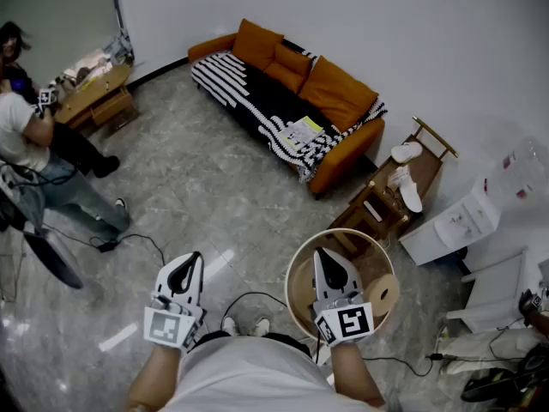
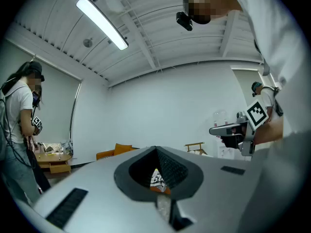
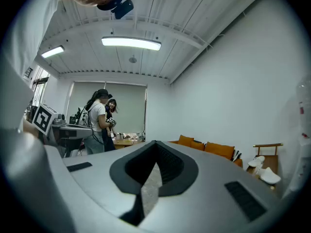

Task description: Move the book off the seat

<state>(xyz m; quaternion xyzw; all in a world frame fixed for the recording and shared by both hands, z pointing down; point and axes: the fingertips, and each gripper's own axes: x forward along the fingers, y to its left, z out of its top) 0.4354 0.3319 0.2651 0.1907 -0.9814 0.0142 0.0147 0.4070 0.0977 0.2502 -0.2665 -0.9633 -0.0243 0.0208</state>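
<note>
Grey jaws of the left gripper (image 1: 190,263) and the right gripper (image 1: 326,260) both stand closed, tips together, holding nothing. Each carries a cube (image 1: 347,323) with a black-and-white square marker. Far ahead of the tips, the head view shows the book (image 1: 302,131) lying on the striped blanket (image 1: 249,93) on the seat of the orange sofa (image 1: 343,101); the right gripper view gives the sofa only

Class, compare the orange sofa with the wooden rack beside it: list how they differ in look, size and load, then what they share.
The sofa is orange and cushioned, under a striped throw; the rack is bare wood. The sofa is far longer than the rack. The sofa carries the book; the rack carries white shoes. Both stand along the white wall.
</note>
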